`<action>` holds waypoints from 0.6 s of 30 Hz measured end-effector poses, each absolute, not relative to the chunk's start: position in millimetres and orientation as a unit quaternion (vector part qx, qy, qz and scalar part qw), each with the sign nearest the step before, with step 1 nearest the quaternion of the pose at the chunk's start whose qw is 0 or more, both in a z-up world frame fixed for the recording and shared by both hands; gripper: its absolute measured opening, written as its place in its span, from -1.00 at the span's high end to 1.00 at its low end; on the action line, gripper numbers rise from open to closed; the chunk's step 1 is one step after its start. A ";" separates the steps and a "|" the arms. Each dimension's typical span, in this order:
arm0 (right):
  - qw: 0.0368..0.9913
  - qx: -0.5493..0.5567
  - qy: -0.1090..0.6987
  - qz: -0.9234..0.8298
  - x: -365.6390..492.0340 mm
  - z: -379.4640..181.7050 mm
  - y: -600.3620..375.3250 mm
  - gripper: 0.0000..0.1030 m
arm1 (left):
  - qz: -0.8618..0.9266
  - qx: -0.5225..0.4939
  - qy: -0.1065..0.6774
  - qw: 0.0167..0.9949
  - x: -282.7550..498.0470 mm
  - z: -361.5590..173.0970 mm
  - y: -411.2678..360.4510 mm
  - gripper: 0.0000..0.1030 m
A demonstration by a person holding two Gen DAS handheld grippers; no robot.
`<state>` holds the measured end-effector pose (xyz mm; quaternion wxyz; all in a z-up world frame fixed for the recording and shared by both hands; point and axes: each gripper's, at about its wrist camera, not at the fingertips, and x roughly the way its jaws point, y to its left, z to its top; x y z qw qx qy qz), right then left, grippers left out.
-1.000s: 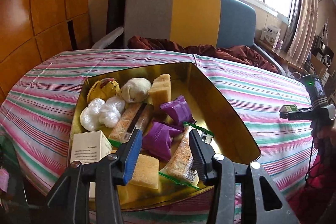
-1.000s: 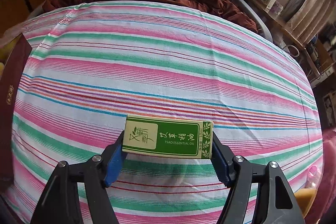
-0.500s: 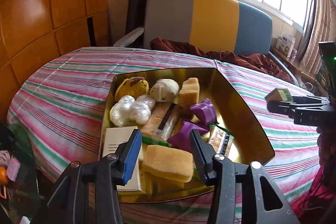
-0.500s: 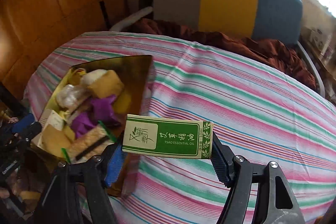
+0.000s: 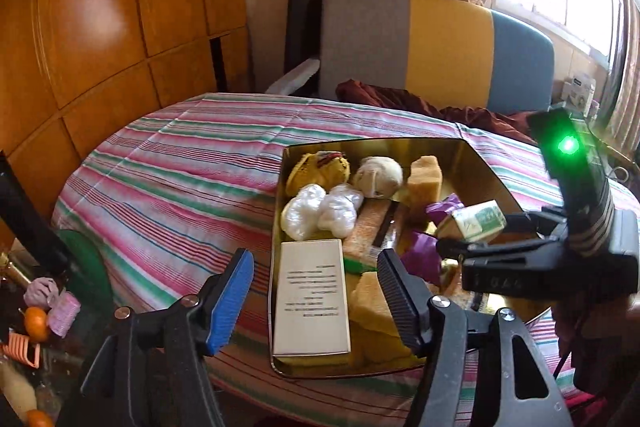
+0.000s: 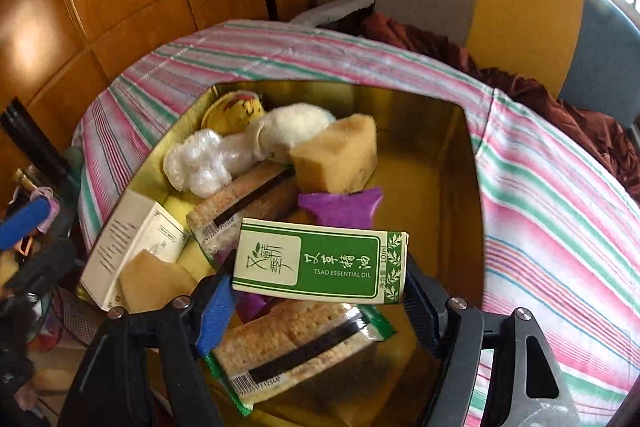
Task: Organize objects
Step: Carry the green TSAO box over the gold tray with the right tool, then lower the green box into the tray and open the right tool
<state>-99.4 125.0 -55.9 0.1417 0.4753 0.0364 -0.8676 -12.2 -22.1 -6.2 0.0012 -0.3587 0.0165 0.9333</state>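
An open gold tin (image 5: 492, 179) (image 6: 432, 147) sits on the striped tablecloth, holding a white box (image 5: 310, 299) (image 6: 132, 243), tan sponges (image 5: 424, 175) (image 6: 336, 155), cracker packs (image 6: 296, 339), purple wrappers (image 6: 340, 207) and white wrapped balls (image 5: 320, 211). My right gripper (image 6: 320, 267) (image 5: 472, 231) is shut on a green essential-oil box (image 6: 320, 263) (image 5: 476, 221), held flat above the tin's contents. My left gripper (image 5: 314, 263) hovers at the tin's near edge with its jaws opening; nothing is pressed between them.
The striped cloth (image 5: 180, 179) covers a round table. A grey, yellow and blue chair (image 5: 440, 47) with a dark red cloth stands behind it. Wooden panels (image 5: 100, 27) line the left. Oranges and small clutter (image 5: 40, 315) lie low on the left.
My right gripper carried the green box from over the bare cloth to above the tin. My left gripper drew back toward the tin's near left edge and its jaws spread wider.
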 end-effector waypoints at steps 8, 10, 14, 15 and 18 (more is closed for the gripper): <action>0.145 0.478 0.027 -0.866 -93.4 -68.4 128.0 -0.87 | 0.932 -0.361 0.015 -0.005 -11.8 -8.0 -20.2 -0.28; 0.146 0.475 0.021 -0.868 -91.3 -67.1 130.4 -0.94 | 0.933 -0.361 0.010 -0.004 -11.5 -7.7 -19.9 -0.27; 0.142 0.469 0.014 -0.872 -85.3 -63.6 133.4 -1.00 | 0.932 -0.363 -0.005 -0.001 -11.8 -7.1 -19.0 -0.28; 0.139 0.468 0.012 -0.873 -83.6 -62.6 134.7 -1.00 | 0.931 -0.365 -0.006 -0.002 -12.1 -7.4 -18.2 -0.28; 0.129 0.464 0.006 -0.877 -78.6 -60.4 138.4 -0.99 | 0.930 -0.366 -0.007 -0.006 -12.1 -8.0 -16.9 -0.27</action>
